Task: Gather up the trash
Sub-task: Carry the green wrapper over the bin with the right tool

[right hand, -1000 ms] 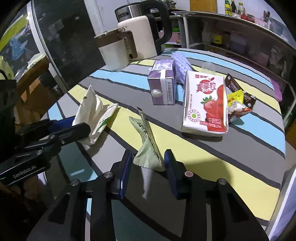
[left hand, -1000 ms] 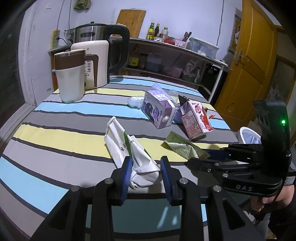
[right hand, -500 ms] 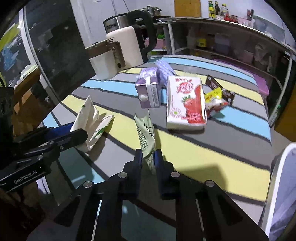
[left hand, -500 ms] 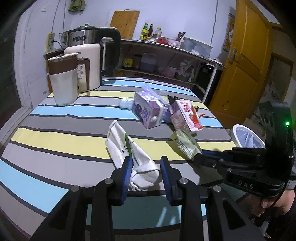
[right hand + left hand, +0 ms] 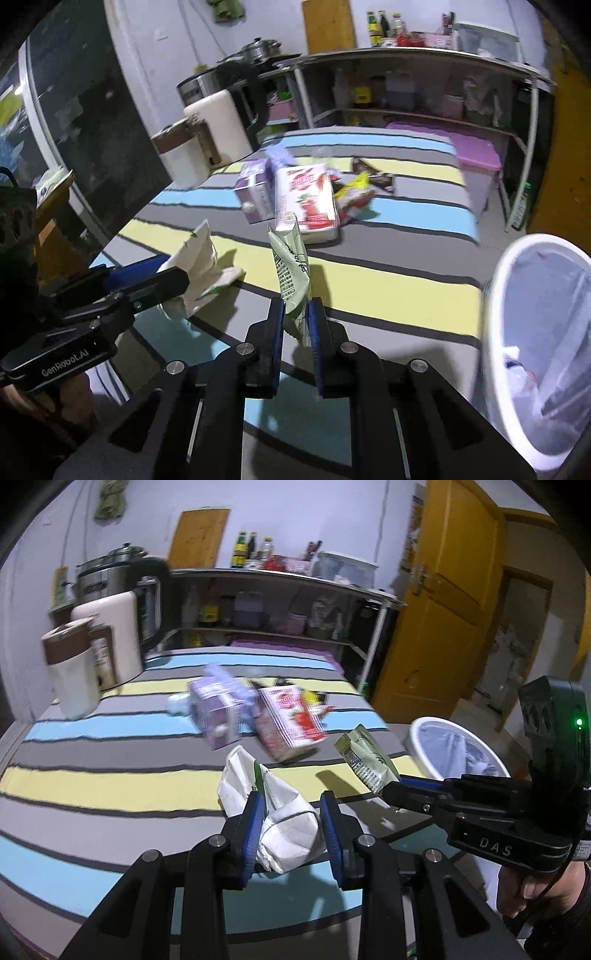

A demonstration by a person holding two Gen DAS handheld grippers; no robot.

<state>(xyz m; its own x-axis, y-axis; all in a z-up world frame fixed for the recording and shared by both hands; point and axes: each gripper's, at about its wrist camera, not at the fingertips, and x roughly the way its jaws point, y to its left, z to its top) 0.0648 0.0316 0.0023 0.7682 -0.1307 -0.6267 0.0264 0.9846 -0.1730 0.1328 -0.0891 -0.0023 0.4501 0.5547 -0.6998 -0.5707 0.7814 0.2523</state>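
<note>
My left gripper (image 5: 291,827) is shut on a crumpled white paper bag (image 5: 280,808) and holds it at the near edge of the striped table (image 5: 110,786). The bag also shows in the right wrist view (image 5: 201,264). My right gripper (image 5: 295,328) is shut on a flat green wrapper (image 5: 291,273) and holds it above the table; the wrapper also shows in the left wrist view (image 5: 365,764). A white trash bin (image 5: 539,343) with a plastic liner stands to the right of the table and shows in the left wrist view (image 5: 454,753) too.
A purple carton (image 5: 218,709), a red strawberry carton (image 5: 288,720) and snack wrappers (image 5: 362,184) lie mid-table. A white cup (image 5: 72,672) and kettle (image 5: 118,627) stand at the back left. A shelf (image 5: 295,605) and a yellow door (image 5: 443,602) lie behind.
My right gripper closed on the green wrapper and lifted it off the table, moving right toward the bin. My left gripper pulled back with the white bag.
</note>
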